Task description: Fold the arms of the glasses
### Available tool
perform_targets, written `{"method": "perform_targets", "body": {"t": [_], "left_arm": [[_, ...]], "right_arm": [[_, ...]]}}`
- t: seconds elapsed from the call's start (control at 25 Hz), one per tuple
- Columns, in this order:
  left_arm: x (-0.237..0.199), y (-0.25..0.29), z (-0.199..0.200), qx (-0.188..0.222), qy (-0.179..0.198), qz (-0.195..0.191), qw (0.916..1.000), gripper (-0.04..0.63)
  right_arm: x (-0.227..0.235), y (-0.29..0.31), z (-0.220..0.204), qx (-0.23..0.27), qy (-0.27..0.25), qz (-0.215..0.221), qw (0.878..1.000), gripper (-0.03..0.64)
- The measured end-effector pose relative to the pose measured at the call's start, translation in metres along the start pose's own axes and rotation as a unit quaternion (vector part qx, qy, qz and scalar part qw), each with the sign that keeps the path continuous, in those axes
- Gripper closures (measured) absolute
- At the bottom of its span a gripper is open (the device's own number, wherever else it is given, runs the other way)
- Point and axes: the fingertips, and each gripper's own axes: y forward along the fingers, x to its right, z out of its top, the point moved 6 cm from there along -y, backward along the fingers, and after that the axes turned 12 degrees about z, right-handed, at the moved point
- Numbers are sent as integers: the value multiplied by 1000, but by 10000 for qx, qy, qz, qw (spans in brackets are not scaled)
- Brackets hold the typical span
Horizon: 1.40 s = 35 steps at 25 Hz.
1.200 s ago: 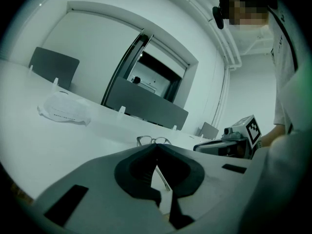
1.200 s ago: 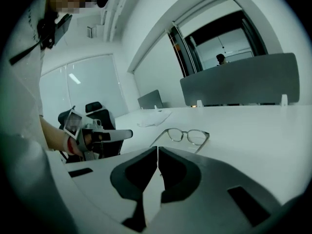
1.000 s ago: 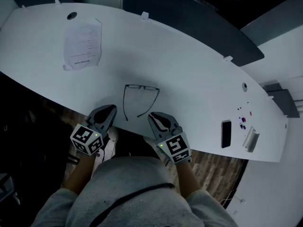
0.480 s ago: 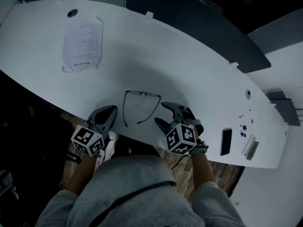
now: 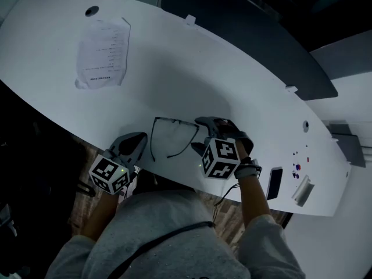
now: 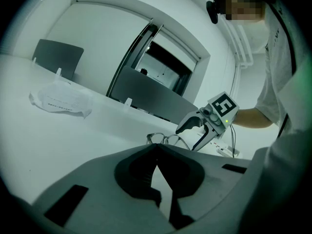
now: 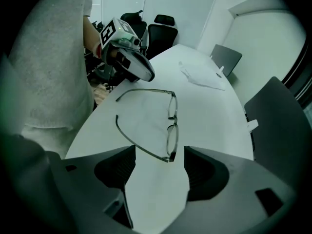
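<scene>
Thin dark-framed glasses [image 5: 174, 121] lie on the white table [image 5: 192, 68] with both arms unfolded toward the person. My right gripper [image 5: 202, 135] points steeply down at the glasses' right corner, and its jaws are opening wide. In the right gripper view that hinge corner of the glasses [image 7: 170, 121] lies between the jaws of the right gripper [image 7: 158, 167], with no pad touching it. My left gripper [image 5: 138, 141] rests shut and empty just left of the left arm tip. The left gripper [image 6: 157, 149] sees the glasses [image 6: 165, 139] and the right gripper [image 6: 190, 139] beyond.
A crumpled printed paper [image 5: 104, 54] lies at the far left of the table. A dark phone [image 5: 273, 182] and a small white object [image 5: 302, 190] sit at the right near the front edge. Dark partition panels line the far side. Office chairs [image 7: 161, 30] stand beyond the table.
My right gripper has rolled over, moved forward and down to the glasses' right corner, and its jaws have gone from shut to wide apart. The left gripper shifted only slightly.
</scene>
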Motion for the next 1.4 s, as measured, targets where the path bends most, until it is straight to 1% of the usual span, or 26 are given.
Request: {"method": "perform_targets", "body": {"t": [0.16,0.24,0.28,0.36,0.44,0.52,0.64,0.76,0.8,0.84,0.88,0.96,1.0,1.16,1.24,1.28,1.32,1.36,1.4], "left_arm": [[1,4,1,-85,20,-96,9999,580],[2,6,2,-90,-14,-139,9999,580],[2,6,2,-88,-38,-144,9999,580],[1,6,3,-97,-82,-137,9998,580],[-2,6,4,-107,-101,-144,9998,580],[-5,6,3,-106,-142,-157,9997,580],[-9,5,4,-122,-187,-148,9996,580],[-12,3,5,-133,-189,-130,9996,580],[-13,2,6,-119,-203,-116,9997,580],[-15,0,7,-93,-220,-92,9997,580],[-18,-1,8,-60,-233,-55,9997,580],[-24,-5,11,-1,-233,53,9997,580],[-28,-7,13,23,-223,128,9997,580],[-48,-13,18,180,-153,525,9983,580],[-55,-16,20,235,-87,709,9972,580],[-57,-17,21,260,-63,765,9967,580],[-58,-19,23,286,-45,800,9964,580],[-59,-20,24,309,-26,821,9961,580],[-59,-21,25,323,-5,832,9960,580]], "right_arm": [[8,6,9,-219,-156,426,9987,327],[10,6,13,-253,-319,481,9980,327],[9,3,16,-229,-521,401,9976,327],[-1,-2,20,-133,-1204,86,9926,327],[-17,1,22,-113,-1929,-192,9810,327],[-29,12,23,-191,-2427,-401,9691,328],[-38,24,30,-213,-2942,-764,9524,330],[-41,21,41,35,-3158,-1033,9432,336],[-42,20,42,96,-3260,-1146,9384,377],[-44,18,42,156,-3364,-1279,9328,478],[-44,17,42,225,-3444,-1411,9279,539],[-44,12,44,407,-3495,-1651,9214,569],[-44,9,45,523,-3465,-1743,9202,583],[-43,-1,43,923,-3116,-1923,9260,597],[-43,-2,40,906,-2956,-1917,9315,597],[-44,0,39,818,-2880,-1822,9366,595],[-46,3,38,686,-2796,-1661,9431,575],[-47,8,38,510,-2725,-1484,9493,438],[-47,13,38,307,-2705,-1383,9522,409]]}}
